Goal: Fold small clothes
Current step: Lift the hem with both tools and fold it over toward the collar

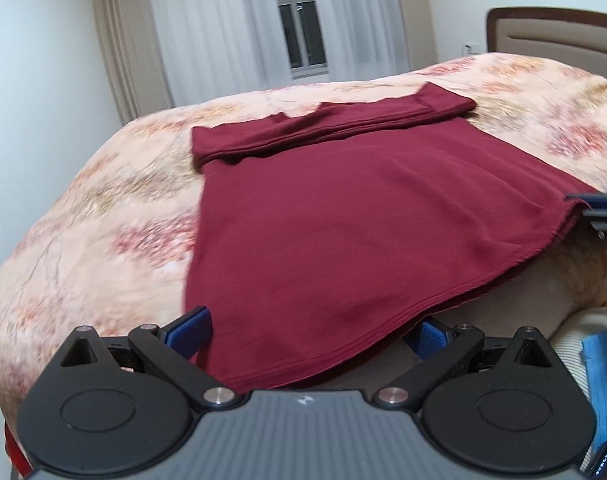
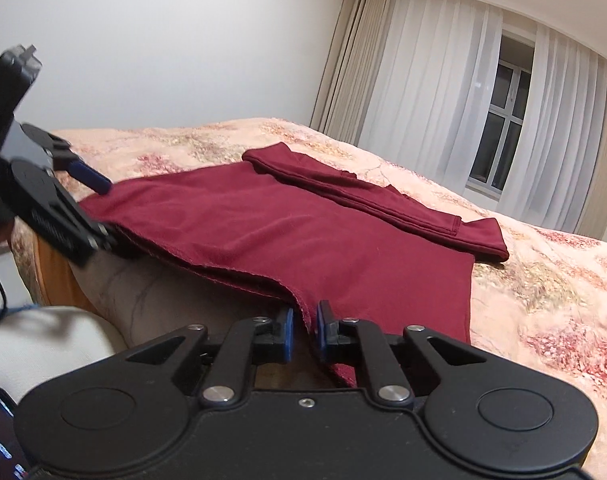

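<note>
a dark red garment [image 1: 343, 216] lies spread on the bed [image 1: 103, 208], its sleeves folded across the far part, its near hem hanging past the bed's edge. the left tongs [image 1: 311, 332] stand wide open with the hem's near corner between the blue pads – not pinched. the right tongs [image 2: 305, 330] are nearly closed on the hem's other corner, cloth pinched between the pads.

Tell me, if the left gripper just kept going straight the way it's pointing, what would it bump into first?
Most likely the dark red shirt. The left gripper has its jaws wide open around the hem, so the cloth lies right ahead, with the floral bedspread beneath; exact depth is unclear.
</note>
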Tool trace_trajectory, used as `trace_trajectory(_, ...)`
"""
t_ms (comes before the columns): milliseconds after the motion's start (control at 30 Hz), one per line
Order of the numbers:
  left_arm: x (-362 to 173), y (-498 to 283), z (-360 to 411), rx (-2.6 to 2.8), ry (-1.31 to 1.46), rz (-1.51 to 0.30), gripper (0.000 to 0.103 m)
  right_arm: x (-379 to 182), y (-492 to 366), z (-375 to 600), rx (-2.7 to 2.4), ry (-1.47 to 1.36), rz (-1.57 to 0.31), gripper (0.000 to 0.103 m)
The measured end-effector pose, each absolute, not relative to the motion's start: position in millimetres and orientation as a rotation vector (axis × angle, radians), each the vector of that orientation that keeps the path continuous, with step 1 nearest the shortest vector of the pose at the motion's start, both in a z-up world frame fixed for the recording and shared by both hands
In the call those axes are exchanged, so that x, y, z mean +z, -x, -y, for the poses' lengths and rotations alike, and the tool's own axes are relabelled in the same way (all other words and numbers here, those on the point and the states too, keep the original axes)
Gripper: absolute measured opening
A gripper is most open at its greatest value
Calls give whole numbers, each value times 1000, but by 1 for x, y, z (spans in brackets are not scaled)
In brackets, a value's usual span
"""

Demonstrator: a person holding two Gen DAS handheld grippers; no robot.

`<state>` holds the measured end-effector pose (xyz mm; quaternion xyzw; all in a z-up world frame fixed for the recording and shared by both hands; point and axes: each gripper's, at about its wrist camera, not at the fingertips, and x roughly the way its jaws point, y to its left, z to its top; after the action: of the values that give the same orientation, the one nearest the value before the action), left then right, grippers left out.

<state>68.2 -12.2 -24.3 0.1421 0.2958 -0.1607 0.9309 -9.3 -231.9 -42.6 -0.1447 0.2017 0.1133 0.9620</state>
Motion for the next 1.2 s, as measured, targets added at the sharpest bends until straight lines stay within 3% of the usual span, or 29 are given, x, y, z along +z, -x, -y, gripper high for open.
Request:
trace_trajectory(233,-14,-73,2,-323,-283,-602,101,-50,10,235,209,285,-426,26)
trace_trajectory(933,-9,-74,5,-320,-327,-573,99,-57,15,237,177,346,-418,29)
trace_trajectory(1100,-8,-74,-1,-334,-312,-567,93,-60,15,238,166,360,-419,32)
trace_trajectory(1200,-8,-71,-1,-354,-323,-555,84,-62,17,238,156,377,-413,32)
